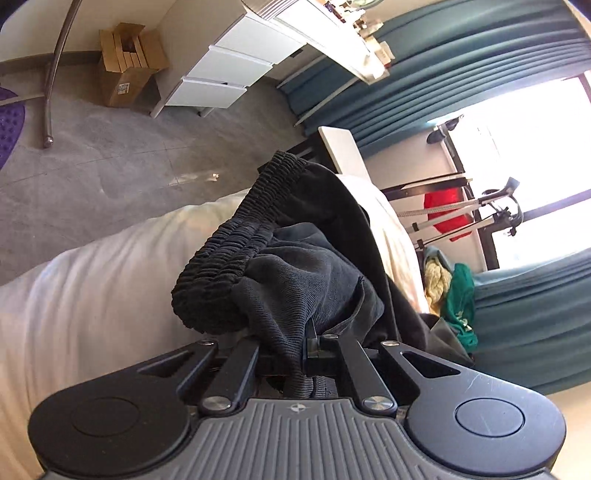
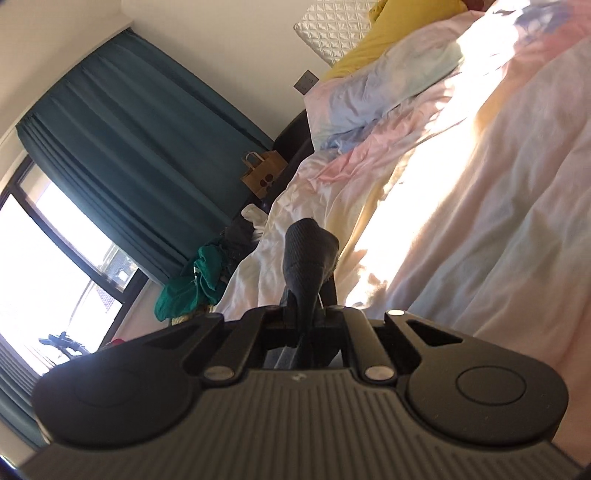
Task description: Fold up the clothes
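Observation:
A black garment (image 1: 295, 266) with a ribbed elastic waistband (image 1: 236, 240) is bunched in front of my left gripper (image 1: 291, 332), which is shut on its cloth and holds it above the pale bed cover (image 1: 92, 295). The left fingertips are hidden under the fabric. My right gripper (image 2: 308, 295) is shut on another bunched part of the black garment (image 2: 308, 254), held above the pastel bedding (image 2: 480, 221). Its fingertips are hidden by the cloth too.
A pile of green and yellow clothes (image 1: 454, 291) lies beside the bed near teal curtains (image 1: 443, 74). A white drawer unit (image 1: 229, 70) and a cardboard box (image 1: 129, 62) stand on the grey floor. A yellow pillow (image 2: 388, 33) and a paper bag (image 2: 262, 173) lie beyond the bed.

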Available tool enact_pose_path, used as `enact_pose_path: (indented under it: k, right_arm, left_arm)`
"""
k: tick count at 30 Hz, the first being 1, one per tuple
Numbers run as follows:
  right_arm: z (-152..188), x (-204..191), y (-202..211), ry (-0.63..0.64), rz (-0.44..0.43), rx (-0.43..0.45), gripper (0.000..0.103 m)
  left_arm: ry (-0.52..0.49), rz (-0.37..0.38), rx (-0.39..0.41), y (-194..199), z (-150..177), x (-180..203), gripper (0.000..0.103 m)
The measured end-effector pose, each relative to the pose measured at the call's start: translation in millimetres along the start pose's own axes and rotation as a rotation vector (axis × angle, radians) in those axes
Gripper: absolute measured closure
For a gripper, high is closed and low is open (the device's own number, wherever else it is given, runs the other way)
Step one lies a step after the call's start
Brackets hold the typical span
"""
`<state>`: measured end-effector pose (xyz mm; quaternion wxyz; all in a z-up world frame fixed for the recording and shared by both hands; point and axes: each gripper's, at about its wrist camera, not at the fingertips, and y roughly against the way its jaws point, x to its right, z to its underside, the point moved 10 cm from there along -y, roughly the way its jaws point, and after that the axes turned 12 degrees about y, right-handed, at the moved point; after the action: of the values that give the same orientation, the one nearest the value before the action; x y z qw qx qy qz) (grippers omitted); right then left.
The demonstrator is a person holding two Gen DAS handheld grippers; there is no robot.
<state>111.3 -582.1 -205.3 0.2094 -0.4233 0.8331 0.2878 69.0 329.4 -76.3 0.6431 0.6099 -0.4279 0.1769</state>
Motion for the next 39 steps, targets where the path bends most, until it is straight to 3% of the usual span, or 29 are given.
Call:
enact_pose_path:
  k: [2,7,8,12,15,17,19,21,23,28,33,39]
  right_arm:
    - [4.5,9.7,5.9,0.012,0.064,-0.037,0.097]
    - [53.8,62.7,-3.4,-0.043,0.262,-0.296,0.096]
    - [60.1,69.0,-4.3,-0.067,0.268,-0.318,0.096]
    - [68.4,77.1,-3.2,-0.144,0.256,-0.341,0.093]
    - [54.5,66.7,7.3,-0.172,0.23,-0.267,0.091]
    - [44.4,53.6,13.6,-0.12,0.232,-0.228,0.079]
    - [32.5,36.5,22.2,-0.033,0.243,-0.174,0.047]
    - [22.1,20.0,31.9,0.052,0.252,-0.113,0.028]
    - [12.3,-1.3,43.0,0.148,0.231,-0.049,0.021]
    - [19.4,-79.1,63.2,0.346,-0.025,-0.031,0.02]
    - [63.6,-156.6,97.5,0.527,-0.292,-0.093,0.021]
    - [121.4,-216.3,140.5,0.72,-0.517,-0.161,0.021]
  left_arm:
    - [-0.019,-0.033,-0.01,-3.2,-6.3,-20.4,0.099]
    - [-0.046,-0.106,-0.028,-15.6,-16.2,-74.0,0.096]
    - [-0.056,-0.109,-0.031,-17.3,-15.7,-76.3,0.095]
    - [-0.128,-0.136,-0.02,-17.8,-13.7,-78.4,0.072]
    - [-0.249,-0.167,0.01,-11.8,-12.6,-70.2,0.061]
    - [-0.366,-0.194,0.069,3.0,-8.8,-58.9,0.043]
    - [-0.482,-0.23,0.158,19.7,-4.8,-45.6,0.02]
    - [-0.585,-0.242,0.248,35.1,0.6,-30.6,0.017]
    - [-0.669,-0.23,0.314,48.5,9.8,-13.7,0.012]
    - [-0.788,-0.134,0.374,57.7,50.0,32.5,0.009]
    - [-0.927,-0.046,0.406,38.7,109.4,85.5,0.004]
    - [-1.011,0.062,0.339,-7.1,185.8,132.2,0.003]
